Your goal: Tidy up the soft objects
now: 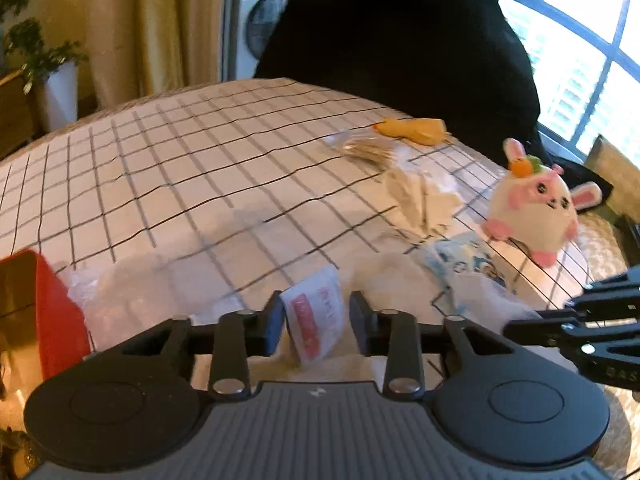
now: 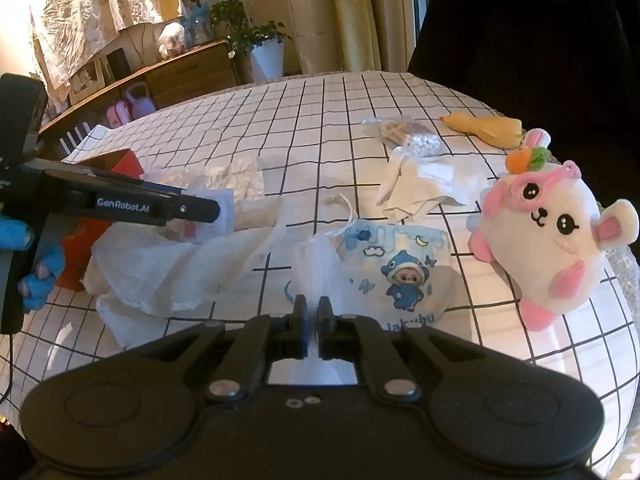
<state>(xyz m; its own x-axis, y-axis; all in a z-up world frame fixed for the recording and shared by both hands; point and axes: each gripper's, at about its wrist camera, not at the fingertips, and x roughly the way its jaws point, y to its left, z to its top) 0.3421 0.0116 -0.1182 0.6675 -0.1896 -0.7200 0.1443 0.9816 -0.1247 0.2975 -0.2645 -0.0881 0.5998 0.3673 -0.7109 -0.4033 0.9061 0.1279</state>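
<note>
My right gripper (image 2: 314,312) is shut on a white gauzy cloth (image 2: 316,264) that trails left across the checked table (image 2: 320,100). My left gripper (image 1: 316,320) is open around a small white packet with red print (image 1: 316,320), which also shows in the right wrist view (image 2: 212,216). A blue cartoon face mask (image 2: 400,268) lies under the cloth. A white and pink plush bunny (image 2: 548,240) sits at the right, also in the left wrist view (image 1: 536,208). A crumpled white tissue (image 2: 424,184) and a yellow rubber chicken (image 2: 488,128) lie farther back.
A red box (image 1: 56,308) stands at the table's left, beside clear plastic wrap (image 1: 132,288). A clear bag of small bits (image 2: 404,136) lies near the chicken. A dark-clothed person (image 1: 400,40) stands behind the table. A cabinet with plants (image 2: 188,68) is beyond the far left.
</note>
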